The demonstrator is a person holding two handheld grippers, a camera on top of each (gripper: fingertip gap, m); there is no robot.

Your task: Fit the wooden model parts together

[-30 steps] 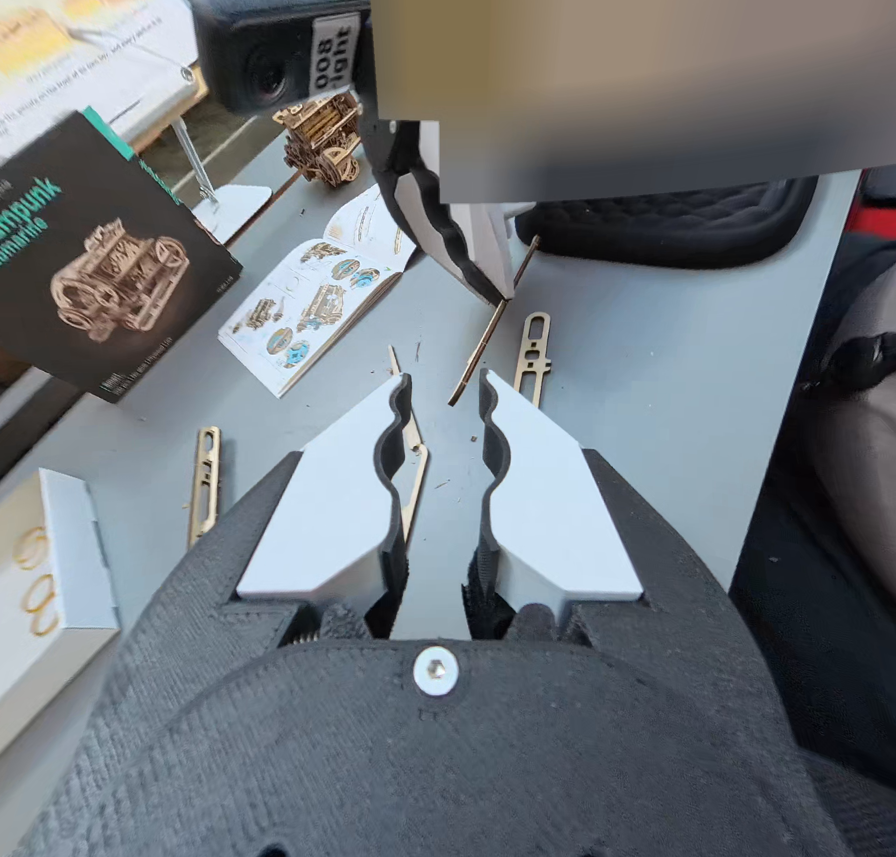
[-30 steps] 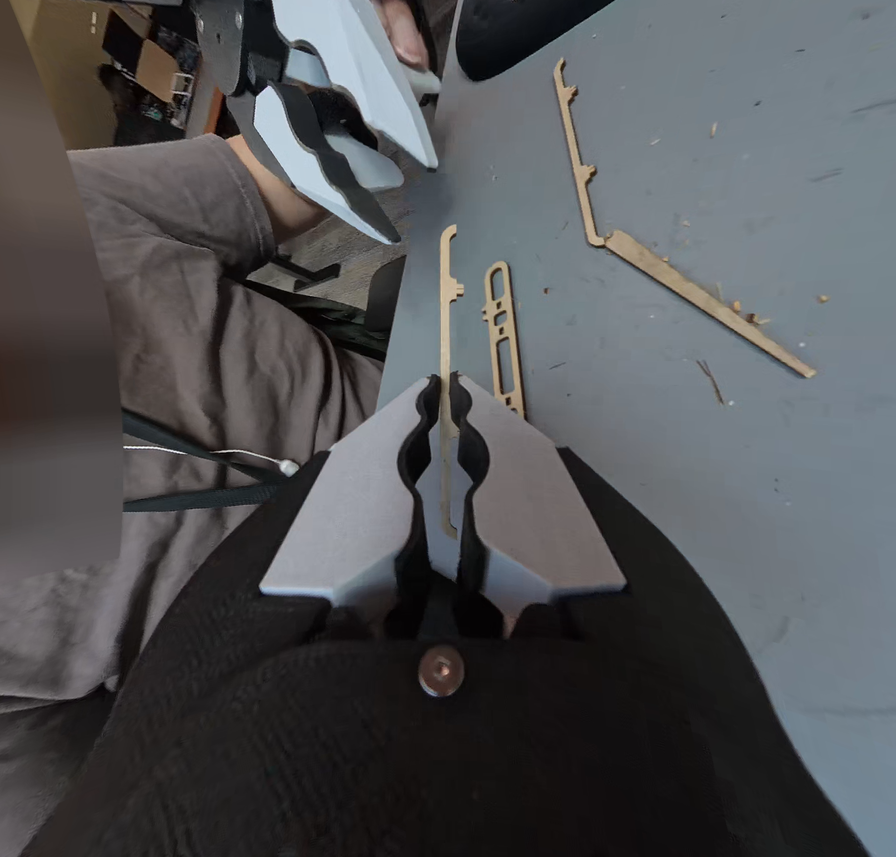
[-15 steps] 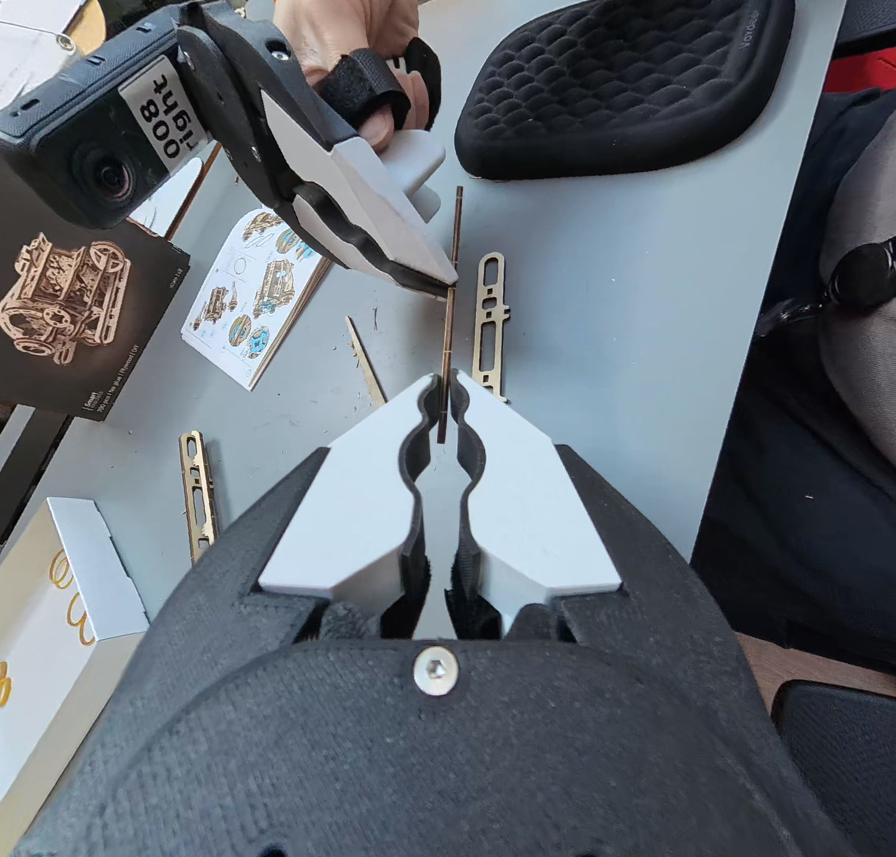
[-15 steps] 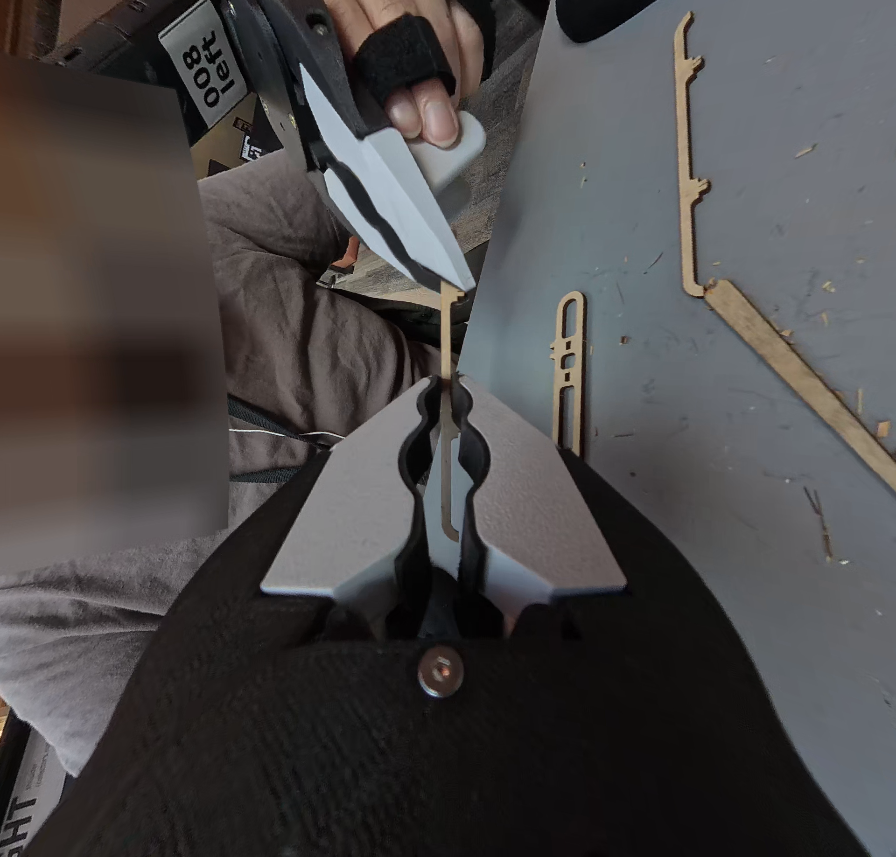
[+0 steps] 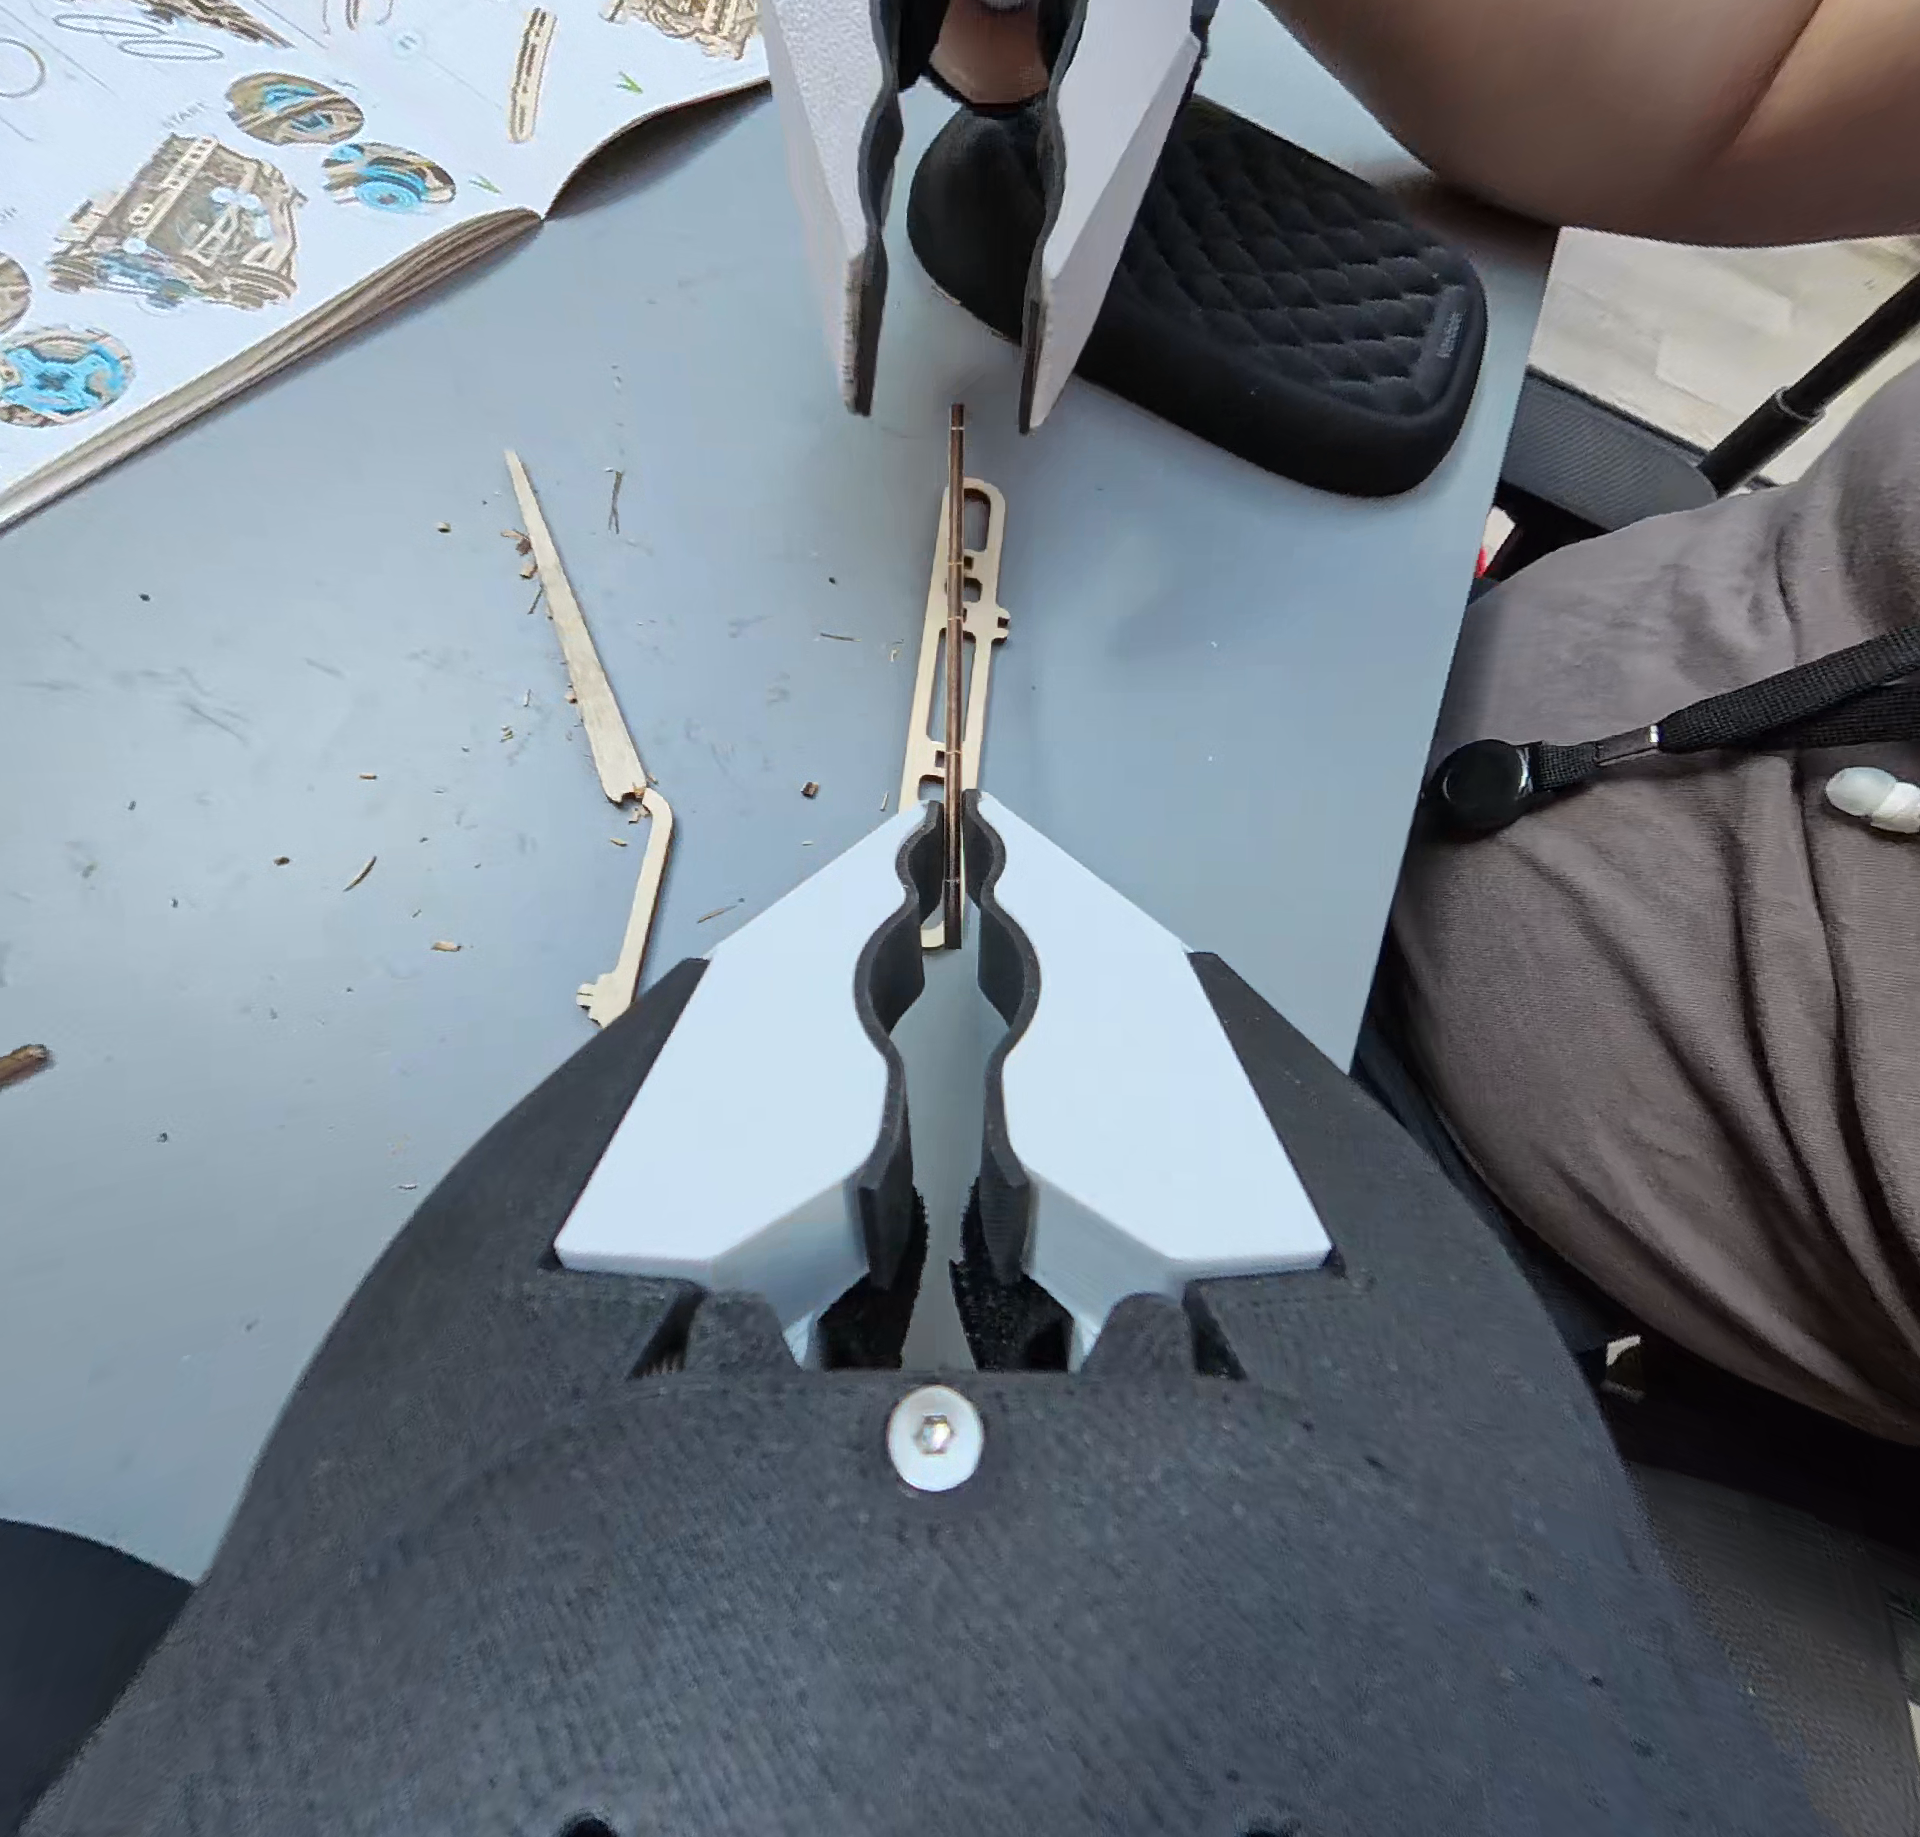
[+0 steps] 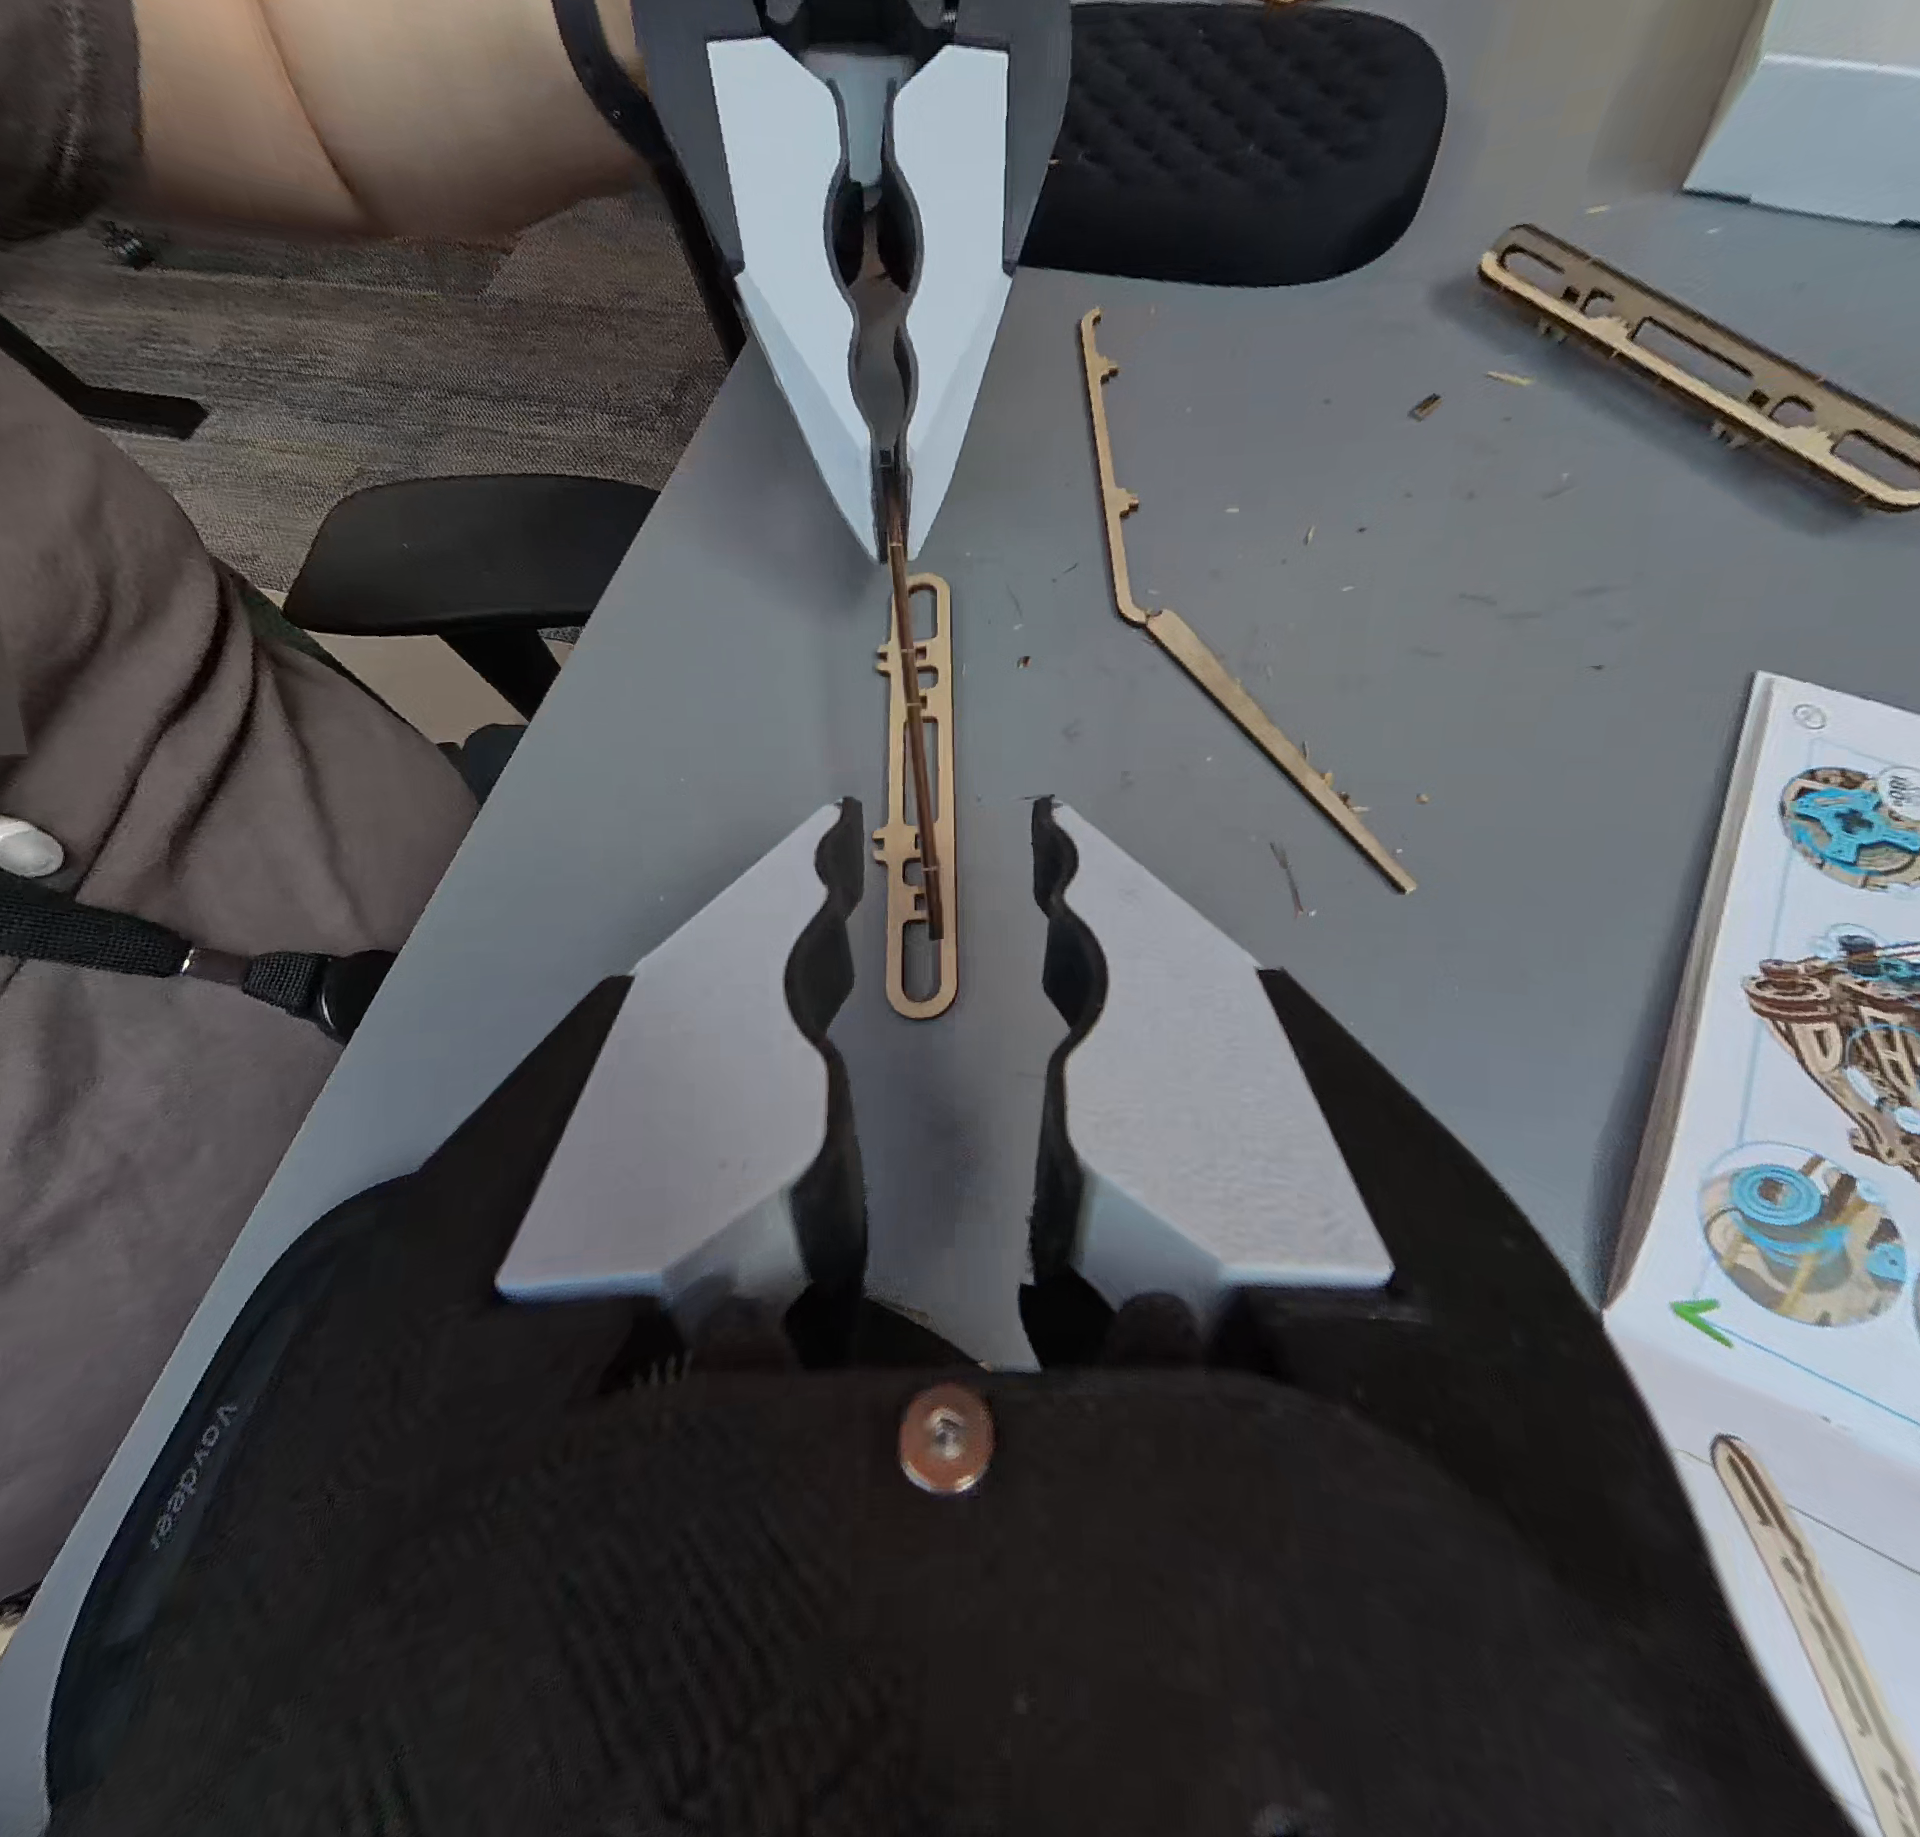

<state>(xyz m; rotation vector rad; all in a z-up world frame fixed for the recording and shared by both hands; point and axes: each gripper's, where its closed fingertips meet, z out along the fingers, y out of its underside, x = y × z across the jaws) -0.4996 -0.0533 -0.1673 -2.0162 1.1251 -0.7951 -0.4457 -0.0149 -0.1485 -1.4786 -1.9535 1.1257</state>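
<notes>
Left gripper (image 5: pixel 943 819) clamped on thin wooden strip (image 5: pixel 952 634), held edge-on above table (image 5: pixel 1195 665). Strip's long axis runs straight toward right gripper (image 6: pixel 943 808), spread wide, free end just short of its tips. Slotted part (image 6: pixel 918 811) flat beneath, parallel.

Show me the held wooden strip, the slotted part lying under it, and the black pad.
held wooden strip (image 5: pixel 953 644), left wrist view, mid-length of its thin edge
slotted part (image 6: pixel 918 992), right wrist view, its rounded near end
black pad (image 5: pixel 1278 333), left wrist view, quilted top

Left gripper (image 5: pixel 948 811) and right gripper (image 6: pixel 945 805): textured black bodies, one silver screw each, pale grey fingers (image 5: pixel 779 1070) with wavy black pads; grey-brown sleeve (image 6: pixel 156 707).
</notes>
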